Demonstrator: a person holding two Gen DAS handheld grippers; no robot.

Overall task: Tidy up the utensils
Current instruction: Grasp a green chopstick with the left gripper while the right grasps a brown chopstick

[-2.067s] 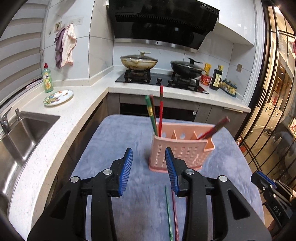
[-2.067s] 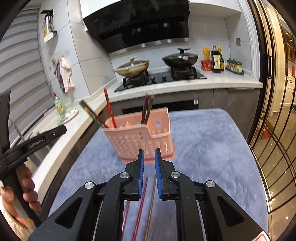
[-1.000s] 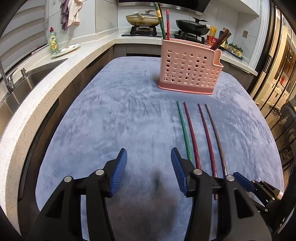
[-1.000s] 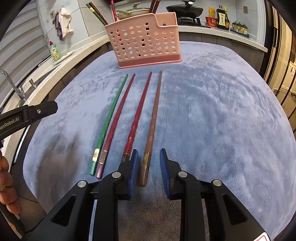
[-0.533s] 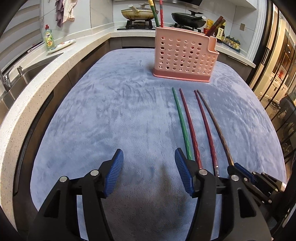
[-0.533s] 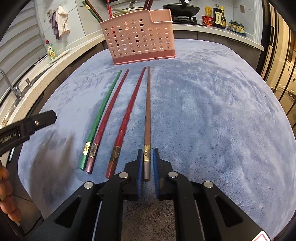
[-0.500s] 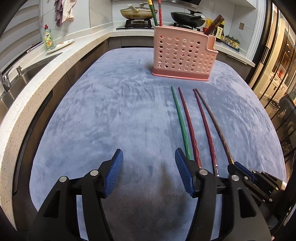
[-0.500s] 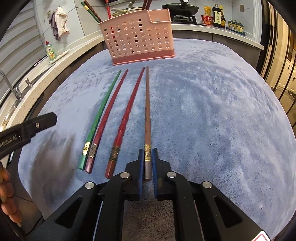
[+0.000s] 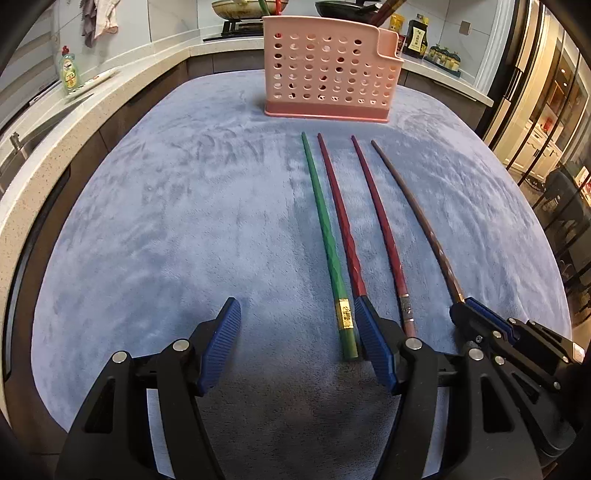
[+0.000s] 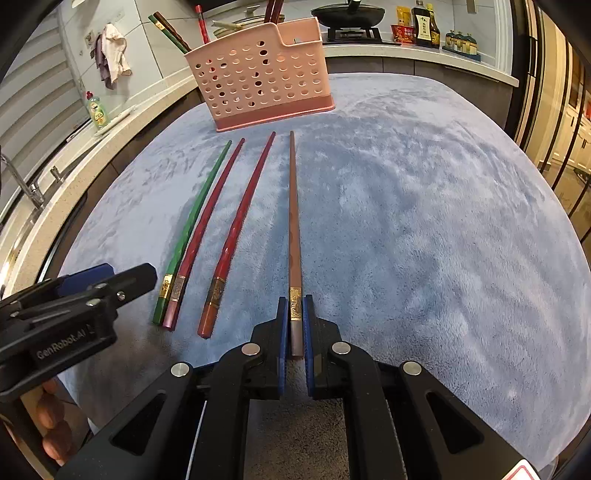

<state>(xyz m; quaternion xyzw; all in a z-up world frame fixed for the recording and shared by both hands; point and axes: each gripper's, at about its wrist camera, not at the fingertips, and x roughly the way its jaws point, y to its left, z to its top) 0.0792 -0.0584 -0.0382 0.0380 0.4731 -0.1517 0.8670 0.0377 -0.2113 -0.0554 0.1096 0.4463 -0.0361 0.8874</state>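
Several chopsticks lie side by side on the blue cloth: a green one, a maroon one, a red one and a brown one. My right gripper is shut on the thick end of the brown chopstick. My left gripper is open and empty; the green chopstick's end lies just inside its right finger. A pink perforated holder stands behind with several chopsticks in it; it also shows in the right wrist view.
The cloth-covered table sits beside a kitchen counter with a sink and a dish soap bottle. A stove with pans and sauce bottles lies behind the holder.
My right gripper has stayed shut on the brown chopstick's end. My left gripper has shifted right, so the green chopstick's end now lies inside its right finger.
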